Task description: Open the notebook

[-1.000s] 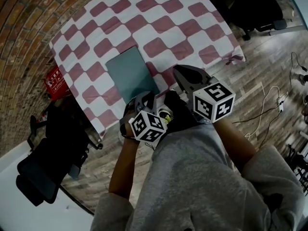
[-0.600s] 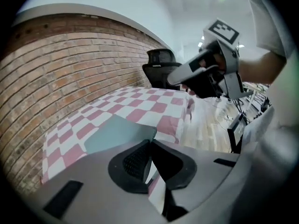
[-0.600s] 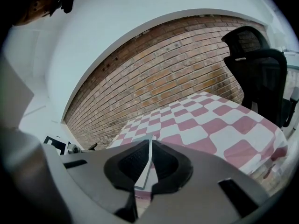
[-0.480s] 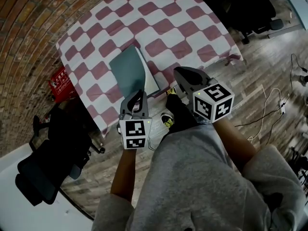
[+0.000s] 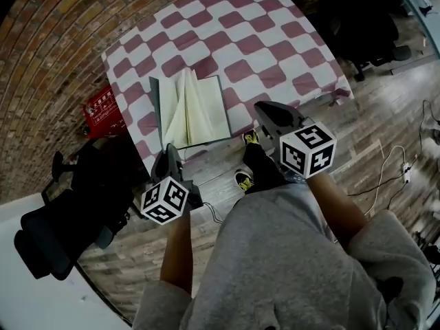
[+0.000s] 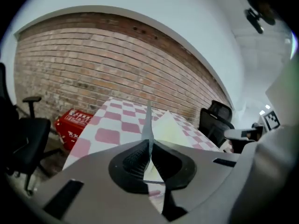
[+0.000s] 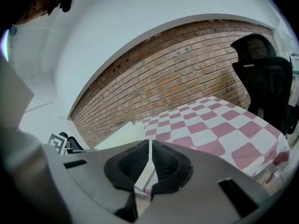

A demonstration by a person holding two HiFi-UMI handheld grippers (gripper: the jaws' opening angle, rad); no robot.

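Left gripper (image 6: 150, 144) clamped on grey cover (image 6: 149, 125), edge-up between jaws. Notebook (image 5: 199, 112) lies open on checkered table (image 5: 275, 40). Right gripper (image 7: 150, 146) closed, empty.

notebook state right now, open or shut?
Open. The notebook lies on the checkered table with its cream pages fanned up and the grey cover out to the left.

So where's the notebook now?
In the head view the notebook lies open on the checkered table near its front left corner, just ahead of the left gripper, with a red box on the floor beside it.
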